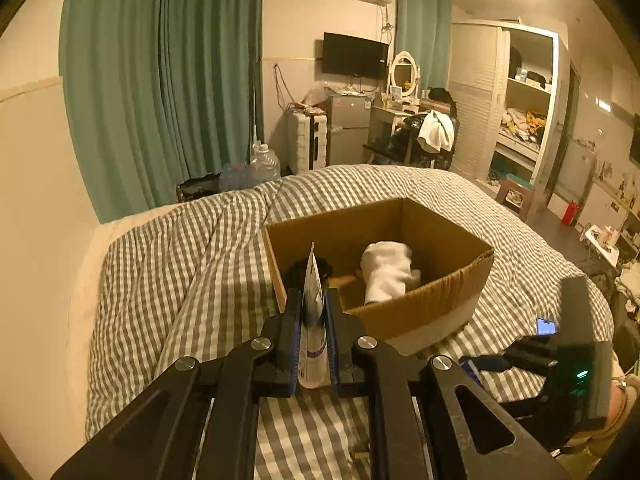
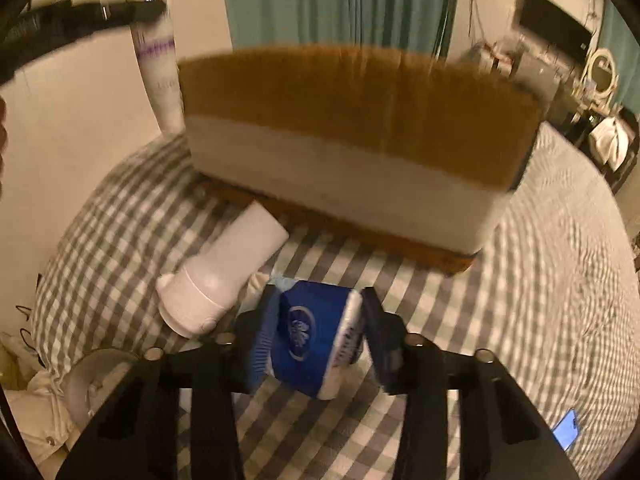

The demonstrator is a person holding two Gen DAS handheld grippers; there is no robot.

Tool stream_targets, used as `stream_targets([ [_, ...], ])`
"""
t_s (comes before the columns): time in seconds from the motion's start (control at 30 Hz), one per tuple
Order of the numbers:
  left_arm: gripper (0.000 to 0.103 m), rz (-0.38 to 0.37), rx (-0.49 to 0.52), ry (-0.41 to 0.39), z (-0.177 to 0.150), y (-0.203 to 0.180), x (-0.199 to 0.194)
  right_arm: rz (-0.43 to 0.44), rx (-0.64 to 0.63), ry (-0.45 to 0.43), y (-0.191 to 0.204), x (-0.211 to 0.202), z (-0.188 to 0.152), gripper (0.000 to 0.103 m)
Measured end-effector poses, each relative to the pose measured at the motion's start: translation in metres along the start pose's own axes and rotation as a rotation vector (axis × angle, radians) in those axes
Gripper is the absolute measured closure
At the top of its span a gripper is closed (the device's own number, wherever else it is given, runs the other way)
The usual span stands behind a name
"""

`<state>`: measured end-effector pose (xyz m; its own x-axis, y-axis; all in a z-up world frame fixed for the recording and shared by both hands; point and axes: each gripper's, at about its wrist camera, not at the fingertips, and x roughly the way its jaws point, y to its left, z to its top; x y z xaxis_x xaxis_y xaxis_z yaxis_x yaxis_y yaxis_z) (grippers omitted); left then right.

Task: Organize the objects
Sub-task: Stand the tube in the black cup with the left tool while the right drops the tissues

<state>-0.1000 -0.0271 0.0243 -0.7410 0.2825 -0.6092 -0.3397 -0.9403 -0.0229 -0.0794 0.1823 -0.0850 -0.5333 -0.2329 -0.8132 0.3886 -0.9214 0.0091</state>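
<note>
My left gripper (image 1: 313, 296) is shut on a white squeeze tube (image 1: 312, 336) with purple print, held upright just in front of the near left corner of an open cardboard box (image 1: 440, 300) on the bed. The box holds a white rolled cloth (image 1: 388, 272) and a dark object (image 1: 296, 270). In the right wrist view my right gripper (image 2: 316, 316) is shut on a blue and white pack (image 2: 312, 336), low over the bed in front of the box (image 2: 352, 104). The tube (image 2: 158, 64) and left gripper show at upper left there.
A white bottle (image 2: 220, 276) lies on the grey checked bedcover (image 2: 540, 280) beside my right gripper. A lit phone (image 2: 566, 434) lies on the bed at right. A wall runs along the bed's left side. Curtains, fridge, dresser and wardrobe stand beyond the bed.
</note>
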Motion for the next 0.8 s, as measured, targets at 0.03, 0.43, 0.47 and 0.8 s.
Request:
stream_targets([
  [0.03, 0.092, -0.004, -0.006, -0.001, -0.002, 0.0, -0.002, -0.012, -0.003, -0.022, 0.002, -0.007, 0.0, 0.071],
  [0.43, 0.092, 0.003, 0.049, -0.15, 0.056, -0.017, -0.051, -0.097, -0.045, -0.345, -0.009, -0.122, 0.074, 0.079],
  [0.47, 0.092, -0.007, 0.052, -0.154, 0.064, -0.017, -0.049, -0.1, -0.046, -0.369, -0.012, -0.13, 0.088, 0.079],
  [0.8, 0.092, -0.033, 0.044, -0.037, 0.099, -0.007, 0.042, -0.126, -0.016, -0.279, -0.047, -0.07, 0.159, 0.079],
])
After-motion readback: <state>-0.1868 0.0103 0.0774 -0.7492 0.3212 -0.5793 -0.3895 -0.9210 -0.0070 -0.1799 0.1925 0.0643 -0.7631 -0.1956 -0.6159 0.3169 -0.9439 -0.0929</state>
